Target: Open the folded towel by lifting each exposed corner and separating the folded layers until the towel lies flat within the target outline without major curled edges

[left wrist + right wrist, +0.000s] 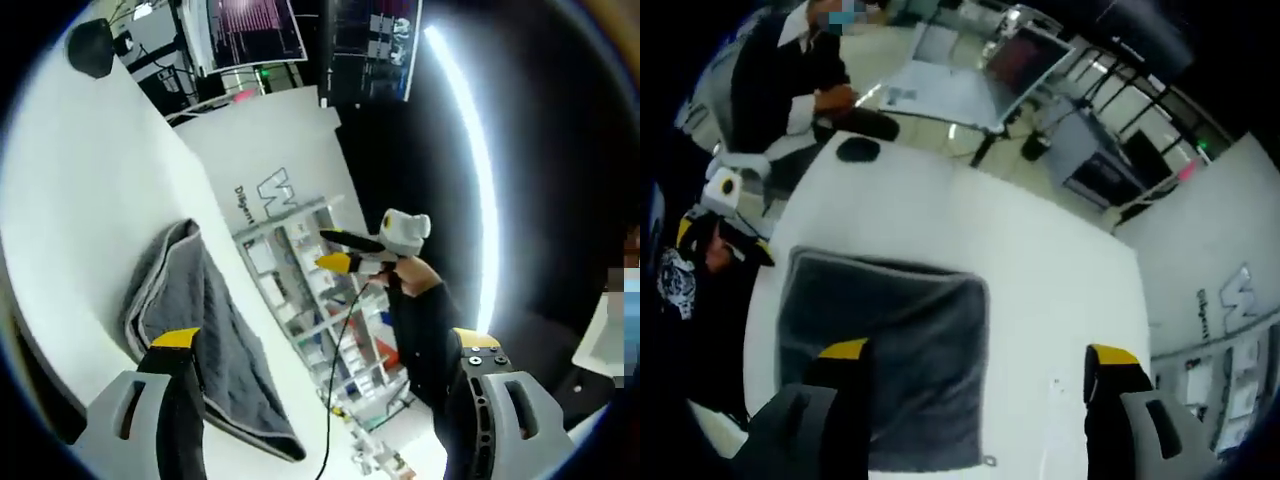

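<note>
A grey towel [205, 330] lies folded on the white table [70, 200], its pale hem showing along one side. My left gripper [325, 340] hovers above it, jaws wide apart and holding nothing; one yellow tip overlaps the towel's near part. In the right gripper view the towel [895, 320] is a dark rectangle below my right gripper [978, 352], which is open and empty over the towel's right edge. The right gripper [330, 250] also appears in the left gripper view, held by a hand in a black sleeve, off the table. The left gripper [720, 240] hangs beyond the table's left edge.
A black rounded object [857, 150] rests near the table's far edge, also seen as a dark lump [90, 45]. A seated person [790, 80] is behind the table. Shelving [320, 300], a white logo panel [270, 185] and monitors [1015, 60] surround the table.
</note>
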A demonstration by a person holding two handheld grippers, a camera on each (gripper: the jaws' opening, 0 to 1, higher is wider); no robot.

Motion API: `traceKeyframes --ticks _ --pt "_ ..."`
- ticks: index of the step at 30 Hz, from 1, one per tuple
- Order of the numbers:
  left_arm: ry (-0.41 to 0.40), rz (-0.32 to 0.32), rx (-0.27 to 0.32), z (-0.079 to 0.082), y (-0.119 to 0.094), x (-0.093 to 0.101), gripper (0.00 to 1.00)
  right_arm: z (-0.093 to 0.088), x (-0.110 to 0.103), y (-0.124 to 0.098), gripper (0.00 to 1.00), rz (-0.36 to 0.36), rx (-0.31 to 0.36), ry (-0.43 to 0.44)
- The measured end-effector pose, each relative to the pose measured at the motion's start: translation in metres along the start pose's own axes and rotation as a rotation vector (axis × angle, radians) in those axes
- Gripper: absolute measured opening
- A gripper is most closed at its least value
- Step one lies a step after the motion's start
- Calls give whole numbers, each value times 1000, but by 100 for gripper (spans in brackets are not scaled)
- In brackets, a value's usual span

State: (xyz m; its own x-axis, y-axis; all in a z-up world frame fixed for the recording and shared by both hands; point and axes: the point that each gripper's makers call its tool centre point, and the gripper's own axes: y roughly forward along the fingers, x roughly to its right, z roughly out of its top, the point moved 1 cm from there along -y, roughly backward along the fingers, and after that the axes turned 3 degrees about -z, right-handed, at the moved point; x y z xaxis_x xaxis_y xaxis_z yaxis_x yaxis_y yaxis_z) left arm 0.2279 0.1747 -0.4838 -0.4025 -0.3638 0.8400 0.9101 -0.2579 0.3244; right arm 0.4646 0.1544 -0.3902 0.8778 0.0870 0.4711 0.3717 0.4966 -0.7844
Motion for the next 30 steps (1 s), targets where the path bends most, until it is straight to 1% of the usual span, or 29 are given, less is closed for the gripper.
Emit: traceKeyframes --ticks 1,2,6,9,14,17,21,24,30 --pt "23 13 -11 -1 0 -4 93 1 0 -1 85 1 -1 -9" --pt "30 25 -13 -1 0 -7 92 2 -1 0 84 1 0 -15" --pt "37 29 0 4 0 -12 93 10 0 3 83 3 6 -19" --pt "51 44 -4 7 1 -16 93 14 -2 7 82 16 0 -42" --pt "98 94 -28 7 -1 -25 94 21 3 11 81 19 10 -51" --pt "87 103 -37 5 -2 -27 98 20 7 15 81 15 6 -49" --pt "65 113 -37 5 -3 -30 98 20 8 19 80 19 5 -45" --pt "61 136 -31 7 -5 -36 99 21 8 21 80 23 2 -52" --pt "57 160 -34 8 -3 -44 99 24 7 28 79 27 7 -61"
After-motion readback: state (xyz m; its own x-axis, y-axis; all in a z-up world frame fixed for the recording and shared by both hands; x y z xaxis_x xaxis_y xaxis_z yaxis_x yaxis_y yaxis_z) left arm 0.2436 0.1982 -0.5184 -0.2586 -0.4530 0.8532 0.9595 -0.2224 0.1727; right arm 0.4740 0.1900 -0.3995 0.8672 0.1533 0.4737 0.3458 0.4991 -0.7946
